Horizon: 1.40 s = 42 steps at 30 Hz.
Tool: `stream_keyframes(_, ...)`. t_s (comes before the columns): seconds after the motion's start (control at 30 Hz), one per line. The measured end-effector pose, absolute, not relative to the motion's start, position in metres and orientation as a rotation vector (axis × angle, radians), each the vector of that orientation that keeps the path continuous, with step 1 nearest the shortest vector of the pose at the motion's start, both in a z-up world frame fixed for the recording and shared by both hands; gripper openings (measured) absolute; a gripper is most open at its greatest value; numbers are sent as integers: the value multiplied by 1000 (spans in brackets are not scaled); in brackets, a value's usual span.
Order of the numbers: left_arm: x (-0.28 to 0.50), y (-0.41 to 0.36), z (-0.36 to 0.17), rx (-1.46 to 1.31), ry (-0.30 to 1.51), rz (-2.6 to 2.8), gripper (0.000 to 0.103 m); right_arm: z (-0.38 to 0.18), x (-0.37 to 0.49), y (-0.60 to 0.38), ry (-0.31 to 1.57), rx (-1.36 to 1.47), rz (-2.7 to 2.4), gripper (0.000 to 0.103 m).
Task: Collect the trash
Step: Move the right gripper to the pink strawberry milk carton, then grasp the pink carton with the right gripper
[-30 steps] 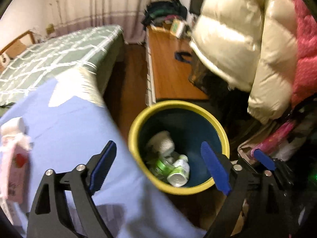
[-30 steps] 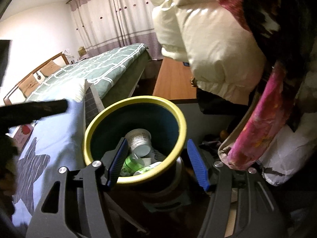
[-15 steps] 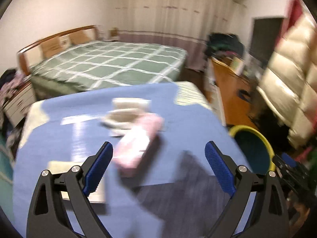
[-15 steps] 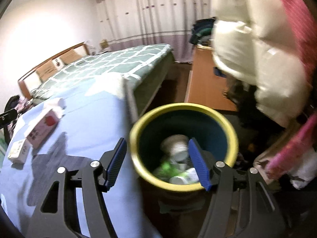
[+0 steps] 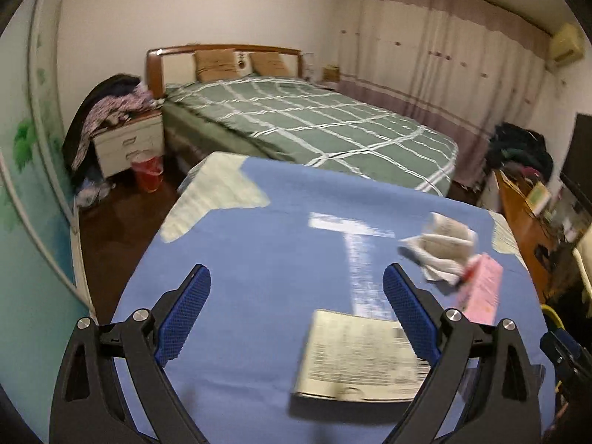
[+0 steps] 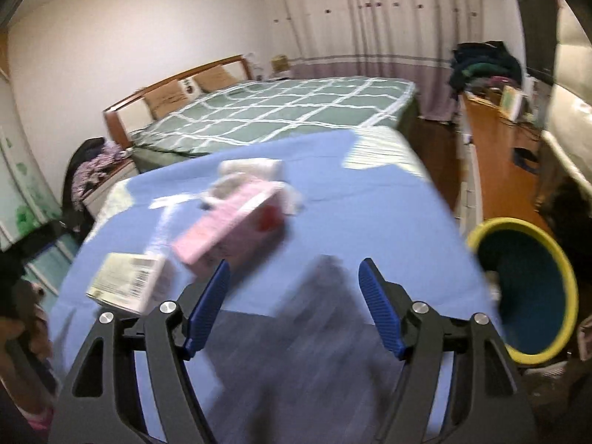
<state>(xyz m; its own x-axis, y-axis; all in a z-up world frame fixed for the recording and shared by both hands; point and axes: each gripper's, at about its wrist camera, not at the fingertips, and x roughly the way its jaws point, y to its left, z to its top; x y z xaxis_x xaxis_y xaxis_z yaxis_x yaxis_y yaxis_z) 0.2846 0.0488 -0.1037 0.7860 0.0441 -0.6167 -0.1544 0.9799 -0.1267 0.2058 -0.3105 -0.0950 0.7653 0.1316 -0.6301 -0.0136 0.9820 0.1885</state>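
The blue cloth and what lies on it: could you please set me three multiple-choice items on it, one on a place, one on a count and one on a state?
1. Where does the yellow-rimmed bin stand?
A. on the green bed
B. beside the edge of the blue cloth
C. on the nightstand

2. How many pieces of trash lie on the blue cloth?
A. one
B. three
C. six

3. In what state are the left tongs and right tongs?
A. both open and empty
B. both shut on the pink carton
C. left shut, right open

Answers:
1 B, the bin sits off the cloth's edge, lower down.
2 B, a pink carton, a crumpled white tissue and a flat white box show.
3 A, the blue pads stand apart with nothing between them, having just been opening.
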Motion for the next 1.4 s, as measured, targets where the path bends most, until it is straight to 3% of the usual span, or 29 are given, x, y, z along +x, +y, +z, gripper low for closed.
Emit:
stream_keyframes(0.57,288,60,-125,-237,683,144,93,-118,276,-219,795,164,24,75)
stream_keyframes(0.93,287,45,-129,-212,700,112,94,-125,266,-266,777,179,-54,70)
stream_keyframes(1.03,286,40,-130,-192,697,109,94,-129,272,-263,791,178,-23,65)
stream_keyframes(1.1,287,39,-130,-187,700,110,94,-133,276,-258,800,165,-9,48)
stream_keyframes(1.17,287,39,-131,-191,704,107,94,-135,276,-257,805,162,-13,38)
stream_keyframes(1.4,286,36,-133,-188,708,96,94,-116,253,-269,751,175,19,37)
